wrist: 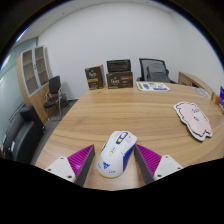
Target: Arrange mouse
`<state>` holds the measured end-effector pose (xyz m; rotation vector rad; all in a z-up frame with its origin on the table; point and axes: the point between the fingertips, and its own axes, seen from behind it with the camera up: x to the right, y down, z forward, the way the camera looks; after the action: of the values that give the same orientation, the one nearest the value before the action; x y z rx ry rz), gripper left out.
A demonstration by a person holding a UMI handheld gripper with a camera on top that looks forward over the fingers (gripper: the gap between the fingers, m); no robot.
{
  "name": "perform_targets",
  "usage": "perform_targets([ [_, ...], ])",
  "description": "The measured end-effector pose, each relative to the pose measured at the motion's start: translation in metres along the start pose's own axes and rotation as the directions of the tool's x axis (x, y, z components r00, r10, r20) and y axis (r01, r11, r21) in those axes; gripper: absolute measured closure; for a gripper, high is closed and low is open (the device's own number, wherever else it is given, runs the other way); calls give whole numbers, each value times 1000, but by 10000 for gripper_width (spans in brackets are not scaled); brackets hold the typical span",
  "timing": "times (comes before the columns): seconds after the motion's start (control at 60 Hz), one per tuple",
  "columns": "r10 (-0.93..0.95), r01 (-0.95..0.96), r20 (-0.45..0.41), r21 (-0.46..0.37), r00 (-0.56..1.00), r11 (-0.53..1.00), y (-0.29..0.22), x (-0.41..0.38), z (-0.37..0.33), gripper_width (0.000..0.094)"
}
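Spanning the whole scene ahead of the gripper, a large wooden table [100, 115] carries everything noted below. Beyond its far edge stand office chairs [153, 69] and, off to the left, a shelving unit [33, 70]. Dark boxes [119, 73] sit at the far end of the table, well beyond the fingers. A pink cartoon-shaped mat [196, 116] lies ahead and to the right, well apart from the fingers.

The gripper [113, 162] is held low and roughly level over the near table edge, its jaws spread apart and clamping nothing (purple pads facing inward). The white mouse [117, 152] rests on the table between the fingers, with a visible gap on each side. Its long axis runs nearly along the fingers, tilted slightly rightward toward the far end; blue accents mark its top.
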<state>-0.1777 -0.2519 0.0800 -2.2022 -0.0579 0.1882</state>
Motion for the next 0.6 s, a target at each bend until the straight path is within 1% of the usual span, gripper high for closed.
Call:
perform_targets([
  [0.1,-32,32,-15,-6,999,999,-3,2,4,117],
  [0.15,-66,66,-33,-15,997,998,-1,4,-1,158],
  [0.167,-78,78,-42,-18,996,997,0,5,0,185],
  [0.183,-93,92,-57,-20,994,996,-9,2,26,228],
  [0.2,-105,104,-71,-17,992,994,-10,5,26,232],
  [0.217,-104,104,-77,-12,992,995,-12,6,27,360],
  [0.233,-94,94,-74,-11,993,996,-12,4,26,418],
  [0.267,-67,67,-82,1,994,998,-13,5,26,422],
  [0.317,-61,61,-107,-2,992,998,-13,8,26,465],
  [0.333,-61,61,-119,-6,991,998,-2,11,10,479],
  [0.383,-30,23,-141,-52,990,998,-1,10,19,534],
  [0.433,-27,15,-151,-82,988,996,1,12,18,560],
  [0.45,-28,15,-153,-86,988,996,1,12,18,591],
  [0.483,-19,5,-149,-92,989,996,3,11,17,592],
  [0.533,18,-29,-121,-92,993,995,2,4,17,591],
  [0.567,39,-47,-113,-68,993,997,-4,3,19,590],
  [0.6,54,-60,-123,-46,991,997,-13,11,19,591],
])
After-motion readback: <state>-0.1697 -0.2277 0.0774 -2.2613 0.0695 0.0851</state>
